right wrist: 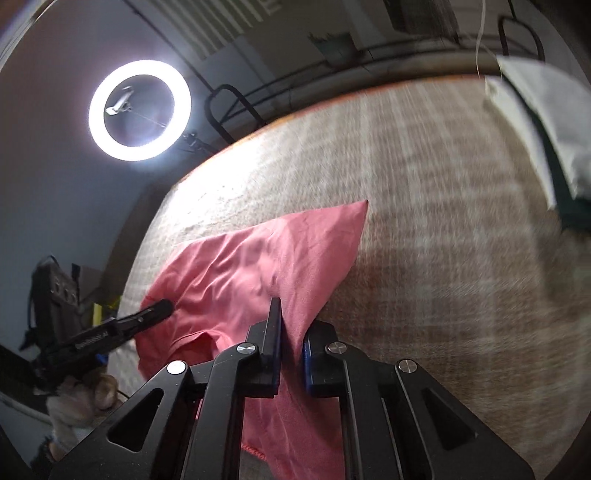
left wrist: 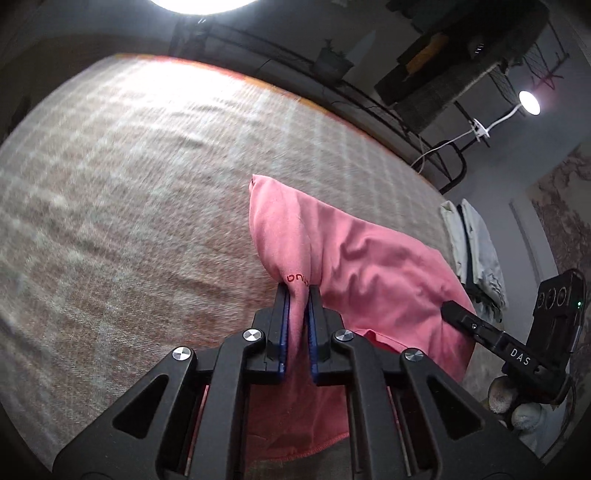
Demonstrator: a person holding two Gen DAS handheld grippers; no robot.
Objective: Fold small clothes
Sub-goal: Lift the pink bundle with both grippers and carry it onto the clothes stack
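- Pink garment [left wrist: 369, 266]: lower hem passes behind the left gripper [left wrist: 298, 295] body; red print only partly legible.
- Checked bedcover [left wrist: 129, 184]: weave smeared by blur in both views.
- White folded cloth [right wrist: 554, 122]: blurred, cut by the frame edge.
- Hand [right wrist: 85, 398] beneath the far gripper: mostly hidden, out of focus.
- Ring lamp [left wrist: 199, 3]: cropped at the top.

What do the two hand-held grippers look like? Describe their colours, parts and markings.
Both are matte black with angular linkage arms, silver round pivot bolts and blue finger pads. The right hand-held gripper bears white letters "DAS" and a boxy camera block with a green light. The left hand-held gripper carries white lettering too blurred to read.
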